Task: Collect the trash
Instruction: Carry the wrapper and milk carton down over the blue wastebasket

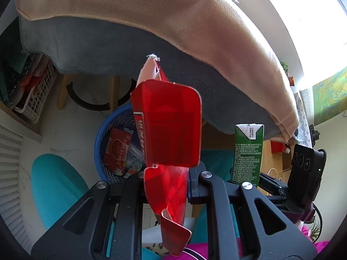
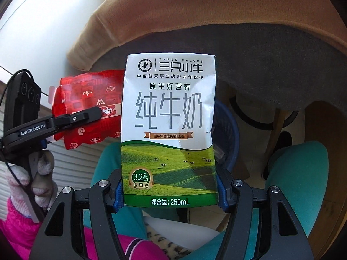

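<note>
Trash fills both grippers. The left gripper (image 1: pixel 167 179) has its fingers drawn narrow and clamped on a crumpled red plastic snack wrapper (image 1: pixel 167 127) with white printing; the wrapper stands up between the 2 fingers, and a loose flap of it hangs back toward the camera. In the right wrist view the same wrapper (image 2: pixel 86 108) shows at the left, pinched by the left gripper (image 2: pixel 95 113), which a hand in a pale knitted glove (image 2: pixel 34 186) with a pink sleeve (image 2: pixel 15 223) carries.

The right gripper (image 2: pixel 170 195) has its fingers set fairly wide, their blue pads pressed on both sides of a white-and-green 250 mL milk carton (image 2: pixel 169 130), which is held upright by its lower end. From the left wrist view the carton (image 1: pixel 248 151) shows its green side, just right of the wrapper.

Below both items stands a round blue plastic mesh basket (image 1: pixel 104 134) on the pale floor, with a red packet and other wrappers already inside; the wrapper hangs over its right side. Behind rises a table draped in a tan cloth (image 1: pixel 151 17) over a grey cloth (image 1: pixel 97 47). Teal trouser legs (image 1: pixel 54 186) frame the basket.
</note>
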{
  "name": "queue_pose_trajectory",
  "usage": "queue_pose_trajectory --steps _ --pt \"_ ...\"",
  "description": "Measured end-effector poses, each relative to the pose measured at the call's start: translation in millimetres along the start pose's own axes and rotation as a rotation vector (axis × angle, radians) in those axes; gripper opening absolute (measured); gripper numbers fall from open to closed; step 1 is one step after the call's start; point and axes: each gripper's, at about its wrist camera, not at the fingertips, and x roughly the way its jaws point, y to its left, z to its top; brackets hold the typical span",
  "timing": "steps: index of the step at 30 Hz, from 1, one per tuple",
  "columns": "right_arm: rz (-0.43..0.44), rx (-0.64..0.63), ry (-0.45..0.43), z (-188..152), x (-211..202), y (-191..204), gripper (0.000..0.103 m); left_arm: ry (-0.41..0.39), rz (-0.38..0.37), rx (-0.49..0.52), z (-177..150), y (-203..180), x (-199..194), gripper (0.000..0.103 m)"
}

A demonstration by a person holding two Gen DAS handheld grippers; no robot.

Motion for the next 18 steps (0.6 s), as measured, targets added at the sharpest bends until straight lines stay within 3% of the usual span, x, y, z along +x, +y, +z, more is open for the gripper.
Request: queue_pose_trajectory --steps 18 --pt "-0.012 0.053 0.047 -0.1 27.9 -13.2 0.064 0.089 0.110 0.040 -8.7 -6.2 47.7 0.017"
